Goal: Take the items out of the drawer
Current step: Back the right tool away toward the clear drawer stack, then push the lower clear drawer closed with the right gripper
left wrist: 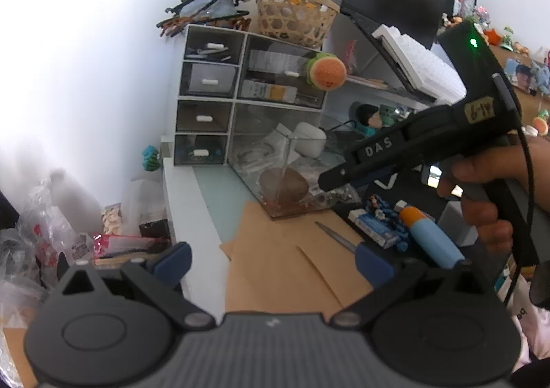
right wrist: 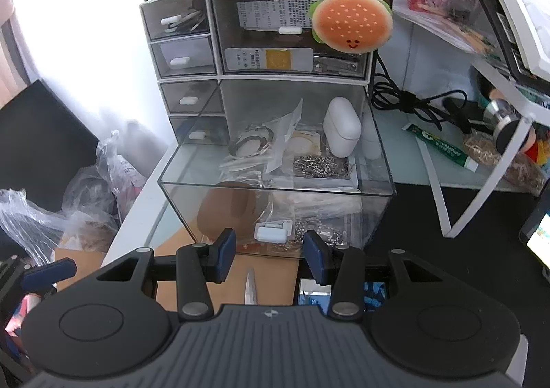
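With both sets of jaws apart, the white earbud case (right wrist: 342, 126) at two o'clock in the clear drawer (right wrist: 275, 188) looks light, hard and slippery, best pinched across its flat sides.

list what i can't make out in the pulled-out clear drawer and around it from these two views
- Brown rounded item in the drawer: right wrist view, blurred through the clear front wall; what it is stays unclear.
- Drawer handle: left wrist view, hidden by the right claw.
- Small drawers: left wrist view, contents too small and dim.
- Printed sheet: right wrist view, text too small to read.
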The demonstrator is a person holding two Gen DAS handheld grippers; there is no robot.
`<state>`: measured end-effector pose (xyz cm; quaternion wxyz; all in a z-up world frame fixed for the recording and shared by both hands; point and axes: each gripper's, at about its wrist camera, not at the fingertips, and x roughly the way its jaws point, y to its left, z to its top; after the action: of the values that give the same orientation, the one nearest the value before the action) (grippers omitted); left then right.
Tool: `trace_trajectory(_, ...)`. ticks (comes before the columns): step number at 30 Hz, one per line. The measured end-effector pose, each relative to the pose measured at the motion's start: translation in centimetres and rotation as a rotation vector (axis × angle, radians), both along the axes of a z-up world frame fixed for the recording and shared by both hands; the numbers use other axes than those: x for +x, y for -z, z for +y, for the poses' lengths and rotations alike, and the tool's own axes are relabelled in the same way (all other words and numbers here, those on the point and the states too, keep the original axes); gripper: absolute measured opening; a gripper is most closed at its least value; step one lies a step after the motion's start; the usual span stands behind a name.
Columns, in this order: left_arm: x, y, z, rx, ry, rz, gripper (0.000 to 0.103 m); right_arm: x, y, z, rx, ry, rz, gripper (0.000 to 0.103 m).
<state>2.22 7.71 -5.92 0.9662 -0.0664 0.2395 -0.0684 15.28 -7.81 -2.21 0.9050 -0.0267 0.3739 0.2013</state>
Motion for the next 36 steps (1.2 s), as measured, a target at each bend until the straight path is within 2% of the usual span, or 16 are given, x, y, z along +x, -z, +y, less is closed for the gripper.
trace_trajectory(5, 0.0, 0.0, 0.0, 0.0, -0.003, -0.001, 0.103, 0.1, -0.1, 0.3, -0.007, -0.019, -0.007, 0.048)
trace_trajectory(12, 0.2, 0.2, 0.3, -0.003, -0.018, 0.004, 0.103, 0.8, -0.2, 0.6, -0.027, -0.03, -0.018, 0.033)
trace_trajectory(24, 0.5, 0.2, 0.6, -0.008, -0.027, 0.007, 0.103, 2.1, -0.2, 1.0, -0.035, -0.037, -0.024, 0.031)
trace_trajectory(29, 0.7, 0.3, 0.8, -0.011, -0.03, 0.007, 0.103, 2.8, -0.2, 1.2, -0.042, -0.031, -0.033, 0.023)
trace_trajectory(36, 0.8, 0.4, 0.9, -0.014, -0.032, 0.008, 0.103, 3.9, -0.2, 1.3, -0.039, -0.029, -0.043, 0.022)
